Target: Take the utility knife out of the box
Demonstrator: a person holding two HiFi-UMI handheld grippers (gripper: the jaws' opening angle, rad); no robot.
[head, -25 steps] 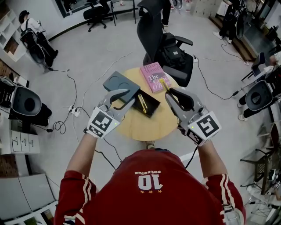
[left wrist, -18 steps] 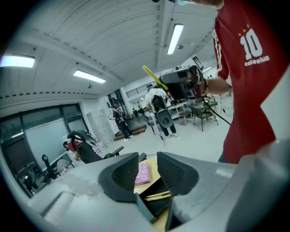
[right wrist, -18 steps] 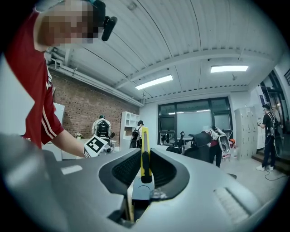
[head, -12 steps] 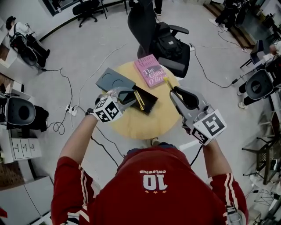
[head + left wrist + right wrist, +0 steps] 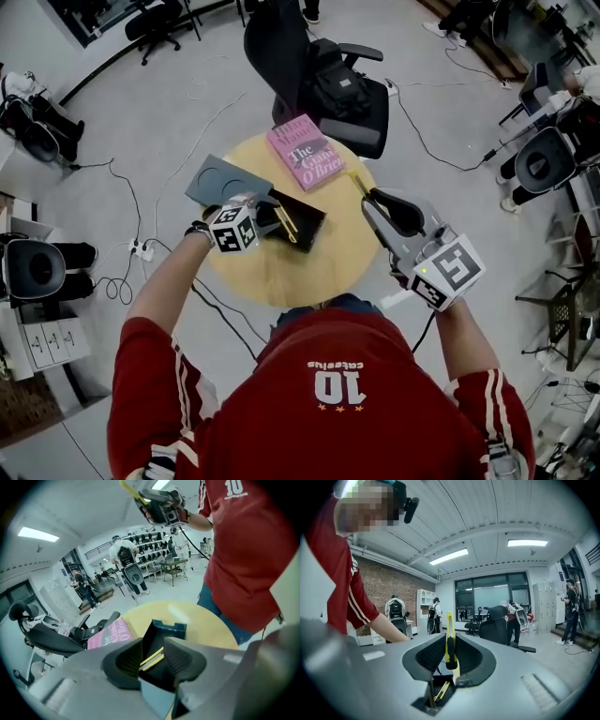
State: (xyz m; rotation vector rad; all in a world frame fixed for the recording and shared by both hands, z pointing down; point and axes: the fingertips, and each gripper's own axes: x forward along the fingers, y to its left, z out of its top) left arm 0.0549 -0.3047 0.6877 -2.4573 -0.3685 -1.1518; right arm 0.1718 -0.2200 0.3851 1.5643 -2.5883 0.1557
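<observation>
While the right gripper (image 5: 373, 197) pinches a yellow utility knife (image 5: 449, 634) up off the table — so that one is out — a second yellow thing (image 5: 153, 658) lies in the black box (image 5: 309, 228) on the round table (image 5: 281, 272). The left gripper (image 5: 265, 208) hangs over it, jaws wide and just opened more, touching nothing. The box lid (image 5: 220, 180) and a pink book (image 5: 305, 153) sit beside the box — not in the way.
</observation>
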